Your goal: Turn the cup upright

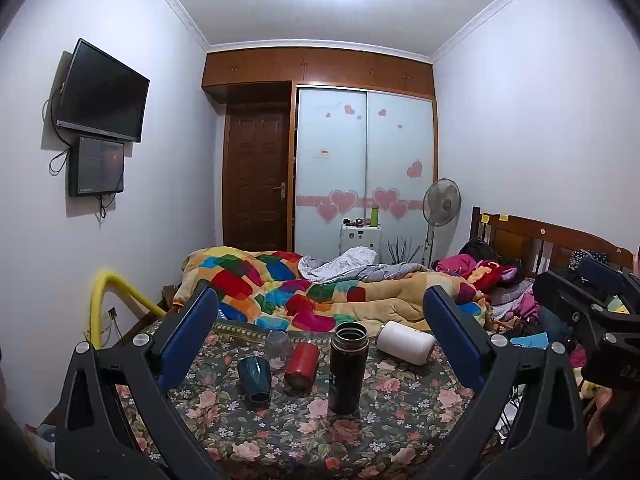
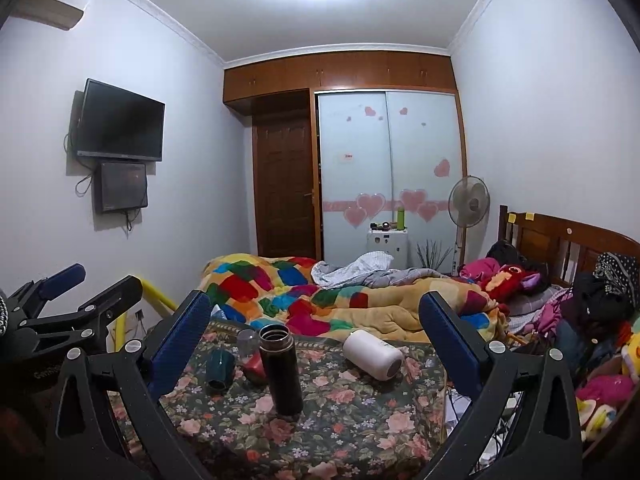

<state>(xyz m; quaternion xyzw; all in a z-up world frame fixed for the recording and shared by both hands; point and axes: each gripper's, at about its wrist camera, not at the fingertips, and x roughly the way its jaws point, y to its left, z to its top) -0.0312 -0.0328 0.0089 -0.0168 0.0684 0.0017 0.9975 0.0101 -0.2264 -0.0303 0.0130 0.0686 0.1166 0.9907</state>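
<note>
On the floral tablecloth (image 1: 304, 432) a dark teal cup (image 1: 254, 379) stands upside down, a red cup (image 1: 302, 364) lies on its side, and a clear glass (image 1: 279, 345) stands behind them. A white cup (image 1: 405, 342) lies on its side at the back right. A tall black flask (image 1: 347, 368) stands upright with its mouth open. My left gripper (image 1: 320, 320) is open and empty, held back from the table. My right gripper (image 2: 316, 320) is open and empty too; its view shows the teal cup (image 2: 219, 369), flask (image 2: 281, 368) and white cup (image 2: 373, 355).
A bed with a colourful quilt (image 1: 288, 284) lies just behind the table. A yellow rail (image 1: 104, 300) stands at the left. Toys and clothes pile up at the right (image 2: 600, 360). The right gripper shows at the right edge of the left wrist view (image 1: 592, 308).
</note>
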